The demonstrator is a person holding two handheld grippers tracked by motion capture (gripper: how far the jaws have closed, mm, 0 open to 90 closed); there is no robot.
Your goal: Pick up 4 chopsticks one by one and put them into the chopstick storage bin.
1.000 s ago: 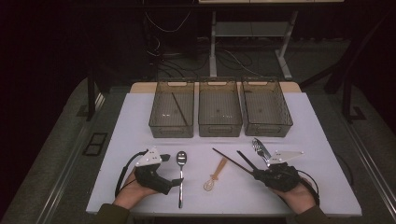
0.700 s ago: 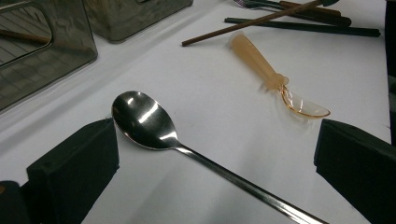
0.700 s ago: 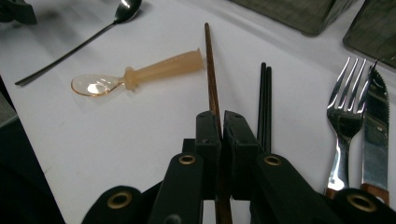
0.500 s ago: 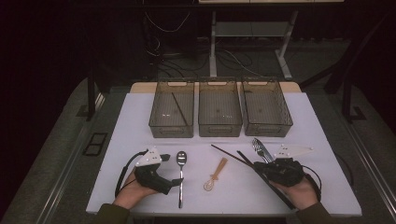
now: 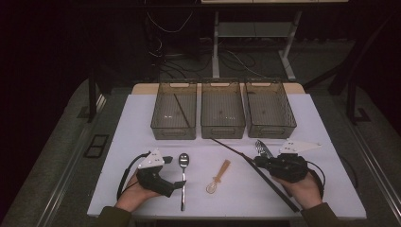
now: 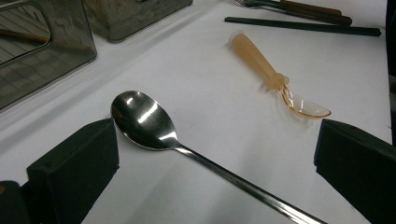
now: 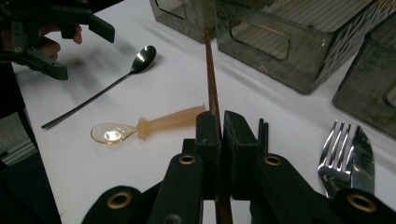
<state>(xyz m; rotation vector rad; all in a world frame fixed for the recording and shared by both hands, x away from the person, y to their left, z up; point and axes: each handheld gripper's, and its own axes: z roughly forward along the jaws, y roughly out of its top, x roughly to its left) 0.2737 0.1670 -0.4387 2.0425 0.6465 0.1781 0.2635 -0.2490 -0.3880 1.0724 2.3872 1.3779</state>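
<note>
Our right gripper (image 7: 220, 126) clamps one thin dark-brown wooden chopstick (image 5: 231, 149); our left gripper (image 6: 215, 158) stands wide around the untouched shiny steel spoon (image 6: 144, 121); one chopstick already lies in the left grey mesh bin (image 5: 163, 125); the amber plastic spoon (image 5: 217, 177), steel fork (image 7: 334, 149) and knife (image 7: 364, 161) wait.

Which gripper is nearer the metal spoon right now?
Left. The left gripper sits open beside the metal spoon, jaws either side of its bowl. The right gripper, shut on a chopstick, is across the table.

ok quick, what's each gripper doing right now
Left gripper: open, jaws either side of the shiny metal spoon, not gripping.
Right gripper: shut on a thin dark brown chopstick.
</note>
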